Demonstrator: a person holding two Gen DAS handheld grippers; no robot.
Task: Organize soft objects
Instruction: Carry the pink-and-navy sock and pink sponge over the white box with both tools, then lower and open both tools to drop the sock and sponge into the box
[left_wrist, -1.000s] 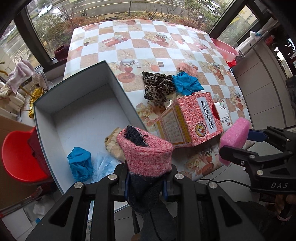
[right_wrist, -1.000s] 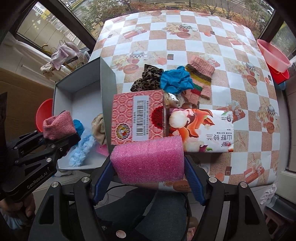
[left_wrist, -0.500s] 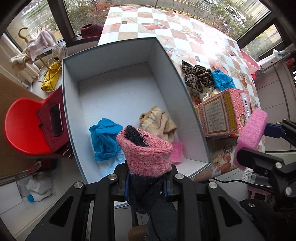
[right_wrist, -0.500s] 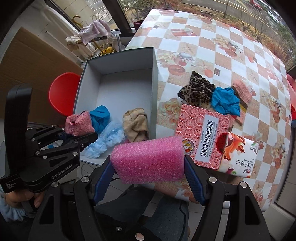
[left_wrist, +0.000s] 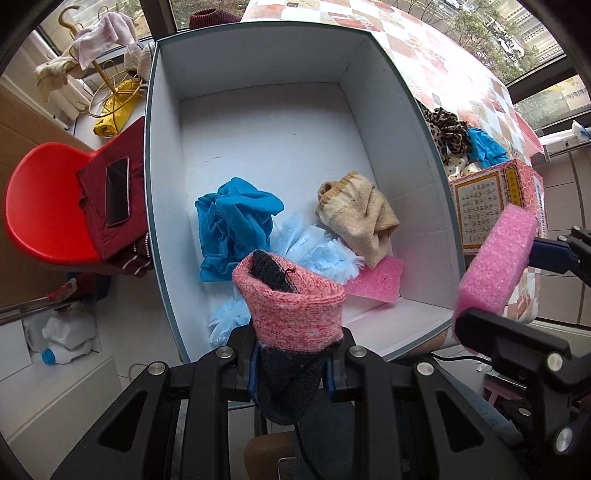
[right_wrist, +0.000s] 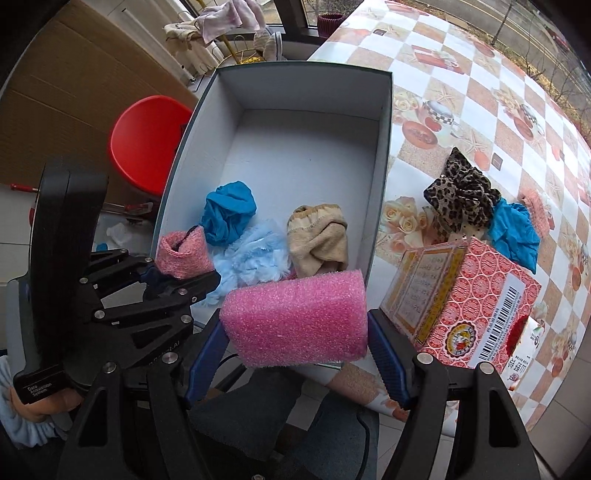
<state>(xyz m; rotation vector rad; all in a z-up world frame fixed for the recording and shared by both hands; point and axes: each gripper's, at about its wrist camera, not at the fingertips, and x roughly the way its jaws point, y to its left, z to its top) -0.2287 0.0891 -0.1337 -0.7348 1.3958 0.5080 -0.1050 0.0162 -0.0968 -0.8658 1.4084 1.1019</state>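
The pink sock (left_wrist: 291, 306) sits pinched in the left gripper (left_wrist: 291, 373), jaws nearly closed on it, above the near end of the white box (left_wrist: 424, 155). The right gripper (right_wrist: 295, 354), jaws wide, clamps a pink sponge (right_wrist: 295, 317) by the box's near rim. Both are at the drop-off step; next, each likely needs lowering inside beside the blue cloth (left_wrist: 232, 225) and beige sock (left_wrist: 358, 218), then releasing.

Box (left_wrist: 424, 155) far half bare — near half crowded by blue cloth (left_wrist: 236, 225), beige cloth (left_wrist: 358, 218).
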